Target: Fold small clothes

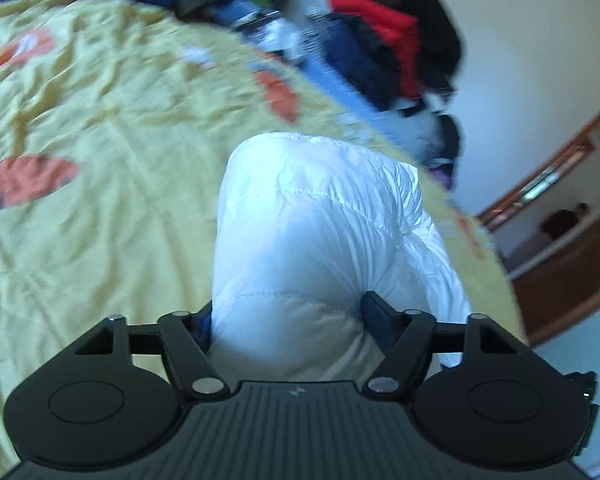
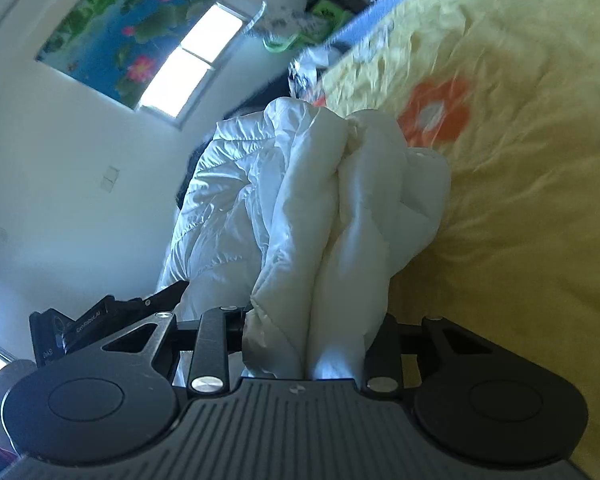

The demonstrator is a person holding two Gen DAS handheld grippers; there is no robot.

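A white quilted puffer garment (image 1: 316,216) hangs bunched over the yellow flowered bedspread (image 1: 100,140). My left gripper (image 1: 292,316) is shut on one end of it; the cloth fills the space between the fingers and hides the tips. In the right wrist view the same white garment (image 2: 320,208) is gathered into thick folds, and my right gripper (image 2: 312,336) is shut on its other end. The left gripper's body (image 2: 100,320) shows at the lower left of the right wrist view, close beside the garment.
A pile of mixed clothes (image 1: 380,40), red, navy, black and blue, lies along the far edge of the bed. A wooden door frame (image 1: 560,184) stands at the right. A window (image 2: 192,60) and a flower picture (image 2: 128,28) are on the wall.
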